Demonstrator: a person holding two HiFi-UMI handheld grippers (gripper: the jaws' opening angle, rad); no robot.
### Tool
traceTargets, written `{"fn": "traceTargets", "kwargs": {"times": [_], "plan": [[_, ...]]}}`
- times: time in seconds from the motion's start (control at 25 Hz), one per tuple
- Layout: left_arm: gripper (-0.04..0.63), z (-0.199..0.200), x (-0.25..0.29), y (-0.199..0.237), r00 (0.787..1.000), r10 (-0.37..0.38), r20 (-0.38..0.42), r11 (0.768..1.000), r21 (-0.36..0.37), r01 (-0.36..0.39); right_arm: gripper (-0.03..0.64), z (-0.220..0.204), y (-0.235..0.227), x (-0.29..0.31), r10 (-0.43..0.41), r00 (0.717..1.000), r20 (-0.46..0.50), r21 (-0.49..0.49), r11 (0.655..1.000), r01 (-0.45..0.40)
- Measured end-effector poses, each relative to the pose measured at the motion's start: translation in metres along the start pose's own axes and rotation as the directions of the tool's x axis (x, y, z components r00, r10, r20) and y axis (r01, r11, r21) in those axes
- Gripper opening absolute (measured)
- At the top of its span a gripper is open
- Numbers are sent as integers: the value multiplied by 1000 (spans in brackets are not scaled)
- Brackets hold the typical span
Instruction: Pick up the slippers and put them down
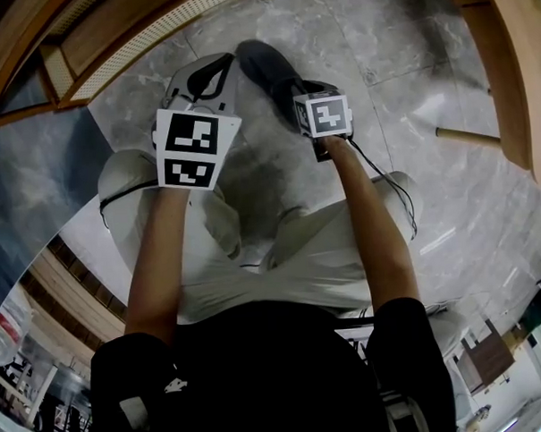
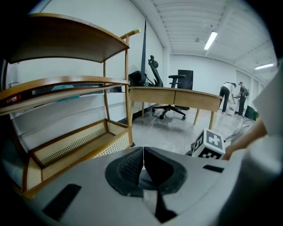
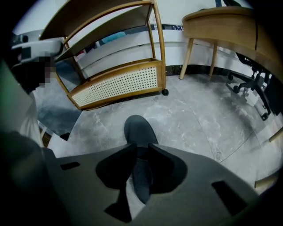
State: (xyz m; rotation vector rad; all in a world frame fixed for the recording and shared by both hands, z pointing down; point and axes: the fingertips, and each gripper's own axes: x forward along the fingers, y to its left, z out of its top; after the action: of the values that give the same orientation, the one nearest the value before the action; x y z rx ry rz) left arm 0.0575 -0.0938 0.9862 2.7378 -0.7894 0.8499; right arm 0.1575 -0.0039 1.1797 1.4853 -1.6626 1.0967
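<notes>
One dark grey slipper shows in the head view, stretching up and left from my right gripper over the marble floor. In the right gripper view the slipper points away from me toward the shelf, and its near end runs between the jaws of my right gripper, which is shut on it. My left gripper hangs just left of the slipper. Seen in its own view, the left gripper is shut, pads meeting with nothing between them. No second slipper is in view.
A wooden shelf rack with a cane-sided bottom tray stands on the floor ahead and left. A wooden desk and an office chair stand behind it. People stand at the far back. A desk leg lies to the right.
</notes>
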Motion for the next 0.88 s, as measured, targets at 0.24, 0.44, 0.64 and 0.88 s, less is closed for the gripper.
{"fn": "traceTargets", "kwargs": {"times": [0.24,0.44,0.64,0.88], "plan": [[8,-10,-5,-4,998,-23,-58,998,-64,19,9,35,4,-37,-60,993,99,-46,997,65],[8,-2,-27,3,996,-23,-85,986,-164,9,0,68,25,-67,-37,988,151,-80,996,49],[8,12,-55,13,995,-12,-103,981,-194,-8,0,88,45,-110,15,984,175,-93,996,1],[8,55,-84,8,993,-47,-108,983,-180,27,0,121,55,-173,71,976,206,-68,996,-59]]}}
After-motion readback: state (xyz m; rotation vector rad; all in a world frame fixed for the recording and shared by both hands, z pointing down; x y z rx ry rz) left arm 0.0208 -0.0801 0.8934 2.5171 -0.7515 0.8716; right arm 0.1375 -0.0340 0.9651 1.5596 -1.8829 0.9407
